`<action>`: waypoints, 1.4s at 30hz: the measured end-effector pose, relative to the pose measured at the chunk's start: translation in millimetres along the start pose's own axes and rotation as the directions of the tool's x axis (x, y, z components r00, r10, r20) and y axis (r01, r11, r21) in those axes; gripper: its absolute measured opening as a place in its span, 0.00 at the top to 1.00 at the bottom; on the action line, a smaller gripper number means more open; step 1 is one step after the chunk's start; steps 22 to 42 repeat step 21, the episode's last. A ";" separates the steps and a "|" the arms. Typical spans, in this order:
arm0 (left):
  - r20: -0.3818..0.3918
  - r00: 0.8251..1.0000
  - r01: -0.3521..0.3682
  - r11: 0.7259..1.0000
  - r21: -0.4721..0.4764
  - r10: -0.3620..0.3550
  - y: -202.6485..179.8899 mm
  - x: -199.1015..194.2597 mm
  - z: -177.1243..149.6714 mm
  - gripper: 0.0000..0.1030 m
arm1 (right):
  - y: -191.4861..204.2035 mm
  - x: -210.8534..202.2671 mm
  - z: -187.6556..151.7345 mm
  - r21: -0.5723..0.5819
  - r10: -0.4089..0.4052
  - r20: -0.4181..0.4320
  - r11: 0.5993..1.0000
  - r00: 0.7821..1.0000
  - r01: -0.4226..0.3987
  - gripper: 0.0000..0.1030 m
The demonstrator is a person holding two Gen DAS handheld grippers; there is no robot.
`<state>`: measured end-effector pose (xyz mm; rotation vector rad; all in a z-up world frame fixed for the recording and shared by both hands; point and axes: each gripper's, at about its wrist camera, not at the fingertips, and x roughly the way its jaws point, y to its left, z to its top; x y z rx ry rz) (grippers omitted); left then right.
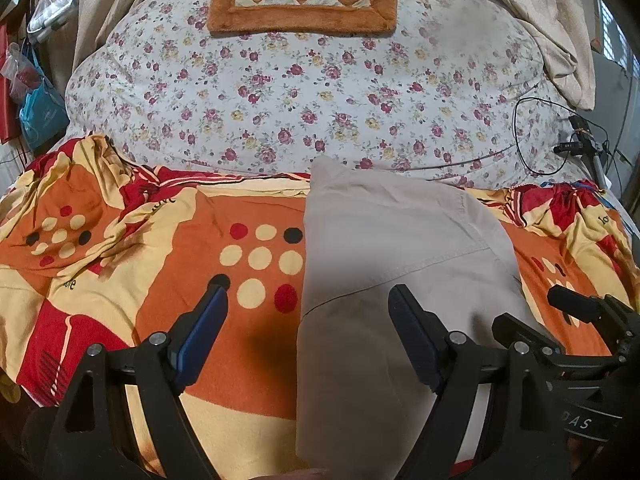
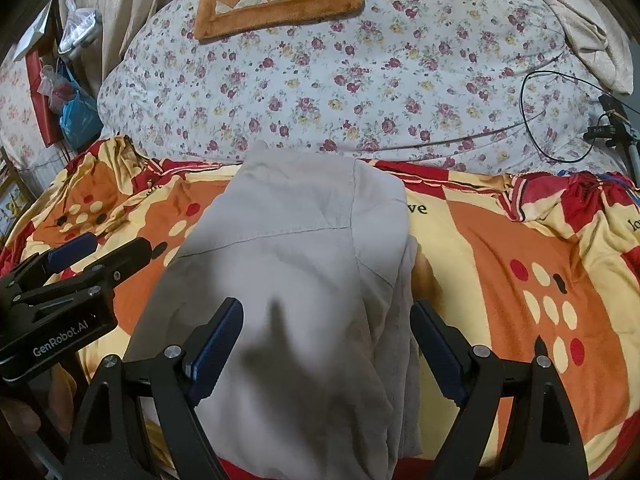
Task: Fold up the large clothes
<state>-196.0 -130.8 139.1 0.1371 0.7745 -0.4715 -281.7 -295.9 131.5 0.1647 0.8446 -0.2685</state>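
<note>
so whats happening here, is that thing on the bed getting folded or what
A person holds a two-finger gripper in each hand over a beige garment that lies folded into a long strip on an orange, red and yellow patterned bedspread. The left gripper and the right gripper both have their jaws open and grip nothing. A floral quilt lies beyond the garment.
</note>
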 end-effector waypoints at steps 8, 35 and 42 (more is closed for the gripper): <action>-0.009 1.000 0.003 1.000 0.004 -0.003 -1.4 0.7 0.1 0.20 | -0.3 1.3 -0.1 -0.001 -0.002 -0.005 1.000 1.000 0.002 0.16; 0.010 1.000 0.022 0.999 0.035 -0.022 -9.9 5.7 1.5 0.20 | -3.6 9.2 -0.3 -0.001 -0.003 -0.023 1.000 1.000 0.003 0.16; 0.010 1.000 0.022 0.999 0.035 -0.022 -9.9 5.7 1.5 0.20 | -3.6 9.2 -0.3 -0.001 -0.003 -0.023 1.000 1.000 0.003 0.16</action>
